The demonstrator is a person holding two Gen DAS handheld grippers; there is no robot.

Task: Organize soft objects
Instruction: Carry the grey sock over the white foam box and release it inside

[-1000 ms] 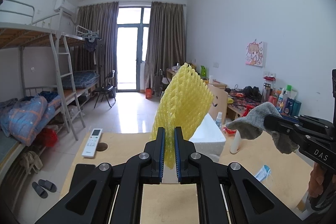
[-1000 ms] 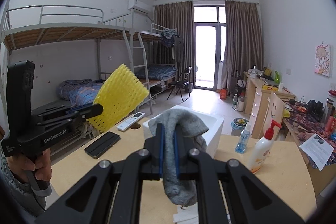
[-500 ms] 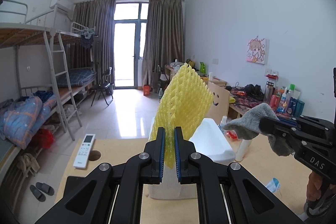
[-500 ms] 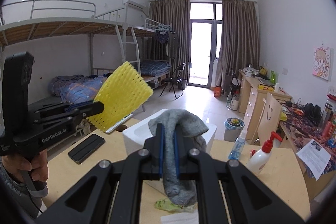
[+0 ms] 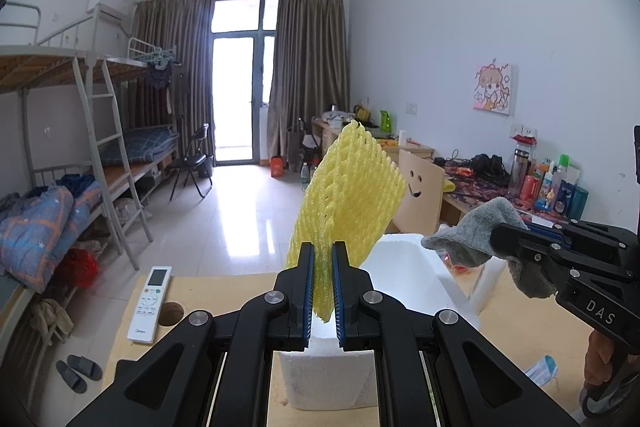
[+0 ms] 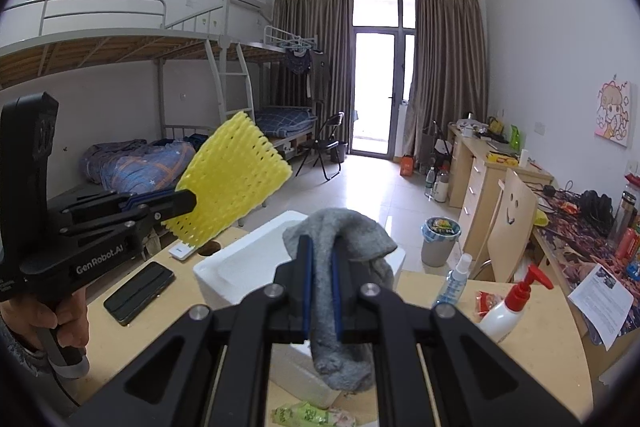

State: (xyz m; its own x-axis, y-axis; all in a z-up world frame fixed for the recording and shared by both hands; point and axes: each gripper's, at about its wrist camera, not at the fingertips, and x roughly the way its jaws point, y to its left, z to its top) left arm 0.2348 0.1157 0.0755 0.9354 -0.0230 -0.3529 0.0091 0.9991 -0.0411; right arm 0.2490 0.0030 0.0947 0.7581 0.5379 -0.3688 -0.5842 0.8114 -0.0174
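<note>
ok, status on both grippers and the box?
Left gripper shut on yellow foam net. Right gripper shut on grey sock. White foam box below, nothing blocking.

This is a shared dorm bedroom: metal bunk beds (image 6: 120, 59) with a ladder (image 5: 114, 163), messy desks (image 6: 488, 167), and curtains (image 5: 308, 75) by a glass door (image 5: 240, 87).

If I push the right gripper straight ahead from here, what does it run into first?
Probably the white foam box: it sits just ahead of and below the right gripper, which is shut on the grey sock. Depth is unclear; a level push might pass over its rim.
</note>
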